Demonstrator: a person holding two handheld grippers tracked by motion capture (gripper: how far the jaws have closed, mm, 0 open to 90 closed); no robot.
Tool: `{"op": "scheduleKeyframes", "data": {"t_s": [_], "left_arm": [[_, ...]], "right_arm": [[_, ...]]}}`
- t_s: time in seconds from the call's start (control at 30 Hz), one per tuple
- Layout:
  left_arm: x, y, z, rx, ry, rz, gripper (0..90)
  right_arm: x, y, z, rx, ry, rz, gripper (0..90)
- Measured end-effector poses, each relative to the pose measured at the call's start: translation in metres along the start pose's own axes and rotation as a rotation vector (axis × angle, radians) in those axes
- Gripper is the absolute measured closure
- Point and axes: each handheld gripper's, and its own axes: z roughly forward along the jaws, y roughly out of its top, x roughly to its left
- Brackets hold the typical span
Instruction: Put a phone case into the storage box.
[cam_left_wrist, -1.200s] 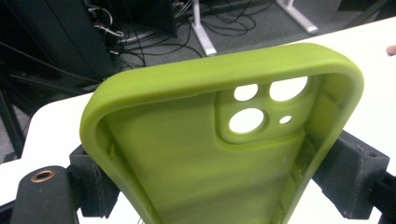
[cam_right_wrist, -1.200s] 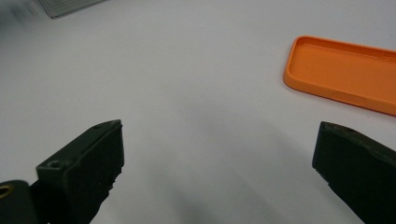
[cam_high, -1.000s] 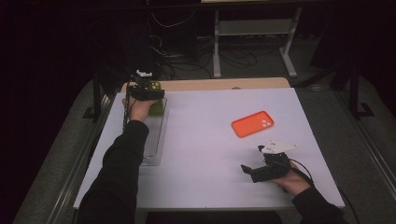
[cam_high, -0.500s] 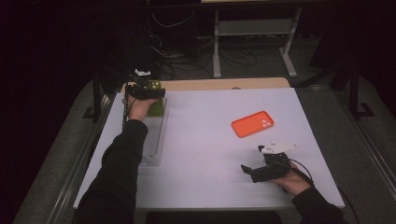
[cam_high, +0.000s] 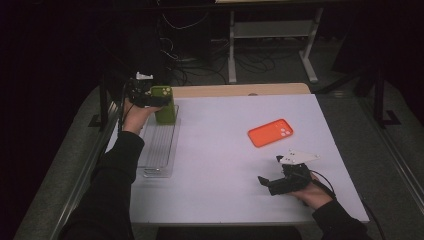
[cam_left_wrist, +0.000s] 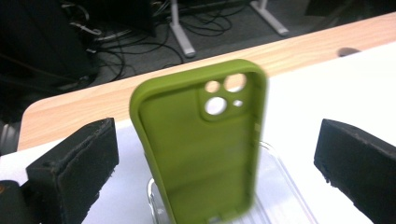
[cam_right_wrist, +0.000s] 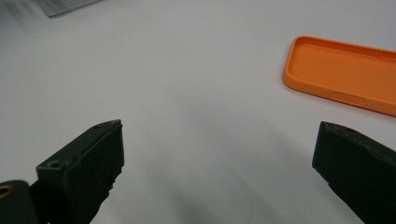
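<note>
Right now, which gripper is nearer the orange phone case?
Right. The right gripper sits just below the orange phone case; the left gripper is across the table by the green case.

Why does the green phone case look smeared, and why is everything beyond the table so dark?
Left gripper view: green case is blurred and soft at its edges, jaws sharper. High view: table is lit, floor behind nearly black. Right gripper view: orange case fairly crisp.
</note>
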Motion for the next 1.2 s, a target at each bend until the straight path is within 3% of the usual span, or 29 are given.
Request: {"op": "scheduleKeyframes", "data": {"t_s": [0.1, 0.4, 0.8, 1.03, 1.07, 1.2], "left_arm": [[-0.004, -0.003, -0.01, 0.007, -0.048, 0.01, 0.0], [-0.021, -0.016, -0.028, 0.008, -0.126, 0.055, 0.0], [-0.067, -0.021, -0.052, -0.01, -0.255, 0.157, 0.0], [-0.098, -0.029, -0.053, 0.004, -0.334, 0.22, 0.0], [-0.103, -0.03, -0.053, 0.001, -0.35, 0.205, 0.0], [-0.119, -0.036, -0.05, 0.003, -0.393, 0.228, 0.0]], "right_arm": [[0.0, 0.001, 0.0, -0.003, 0.0, 0.001, 1.2], [0.001, 0.0, 0.0, 0.001, -0.002, -0.006, 1.2], [0.001, 0.0, 0.0, 0.003, -0.006, -0.007, 1.2], [0.002, 0.001, -0.001, 0.007, -0.003, 0.002, 1.2], [0.002, 0.001, 0.0, 0.007, -0.002, 0.002, 1.2], [0.002, 0.001, 0.0, 0.004, 0.002, -0.003, 1.2]]}}
